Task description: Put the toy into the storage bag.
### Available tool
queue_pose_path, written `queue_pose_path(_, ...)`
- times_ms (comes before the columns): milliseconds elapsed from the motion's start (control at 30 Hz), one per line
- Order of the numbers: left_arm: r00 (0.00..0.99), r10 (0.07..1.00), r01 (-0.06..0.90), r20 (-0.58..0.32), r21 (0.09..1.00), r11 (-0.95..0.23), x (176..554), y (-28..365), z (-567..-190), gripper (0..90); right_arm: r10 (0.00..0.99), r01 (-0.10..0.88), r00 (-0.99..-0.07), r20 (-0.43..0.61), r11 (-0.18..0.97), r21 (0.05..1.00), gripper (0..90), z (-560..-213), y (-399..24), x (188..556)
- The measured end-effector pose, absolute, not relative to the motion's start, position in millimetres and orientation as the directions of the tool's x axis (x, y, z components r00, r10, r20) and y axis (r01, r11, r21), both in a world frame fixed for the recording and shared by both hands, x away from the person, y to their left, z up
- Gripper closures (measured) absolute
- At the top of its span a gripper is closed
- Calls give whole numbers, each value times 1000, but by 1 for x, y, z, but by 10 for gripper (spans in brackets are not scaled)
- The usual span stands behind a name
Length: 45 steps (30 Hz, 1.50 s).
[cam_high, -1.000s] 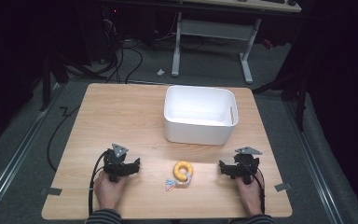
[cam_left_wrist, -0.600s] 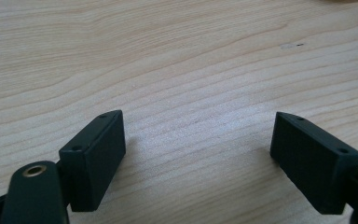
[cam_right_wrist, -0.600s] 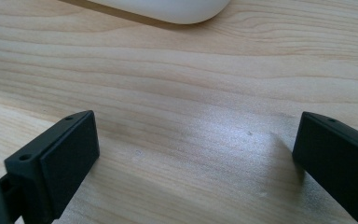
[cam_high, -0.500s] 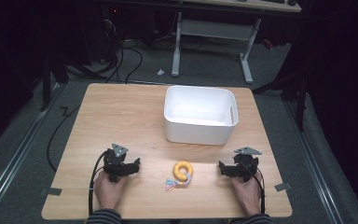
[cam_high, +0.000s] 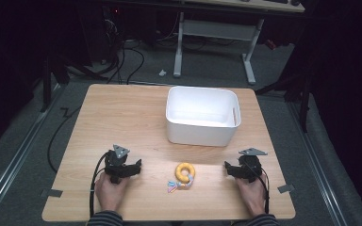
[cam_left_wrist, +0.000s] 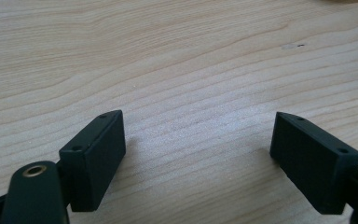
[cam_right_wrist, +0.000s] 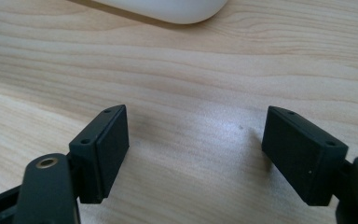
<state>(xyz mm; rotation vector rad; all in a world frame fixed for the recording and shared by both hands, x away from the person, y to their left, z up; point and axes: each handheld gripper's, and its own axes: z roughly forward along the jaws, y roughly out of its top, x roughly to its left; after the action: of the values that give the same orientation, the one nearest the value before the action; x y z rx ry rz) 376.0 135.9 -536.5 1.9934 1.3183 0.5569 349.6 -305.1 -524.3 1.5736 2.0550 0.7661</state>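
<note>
My R gripper (cam_high: pixel 227 168) jaws have just been closing a bit, nothing between them, still spread. L gripper (cam_high: pixel 136 165) is spread too. The ring (cam_high: pixel 185 172) sits on the table (cam_high: pixel 122 113) between both, near the bin (cam_high: pixel 201 117), so I think a grab comes next.

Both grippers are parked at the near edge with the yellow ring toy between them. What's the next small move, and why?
Probably slide the right gripper toward the yellow ring toy. Its jaws have just been closing a little with nothing between them, yet stand apart. The toy lies loose on the table, near the white bin.
</note>
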Motion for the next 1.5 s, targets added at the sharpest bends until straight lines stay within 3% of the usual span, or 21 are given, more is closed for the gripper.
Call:
queue_pose_path(700,415,910,624,-15,732,-272,377,138,-536,188,941,701,-337,27,231,674,273,-502,-296,345)
queue_pose_path(1267,406,914,628,-12,730,-270,379,136,-536,181,879,661,-474,50,318,679,424,-495,-273,345)
queue_pose_path(1500,418,909,625,-11,730,-279,379,135,-536,172,852,644,-522,43,360,675,447,-493,-258,345)
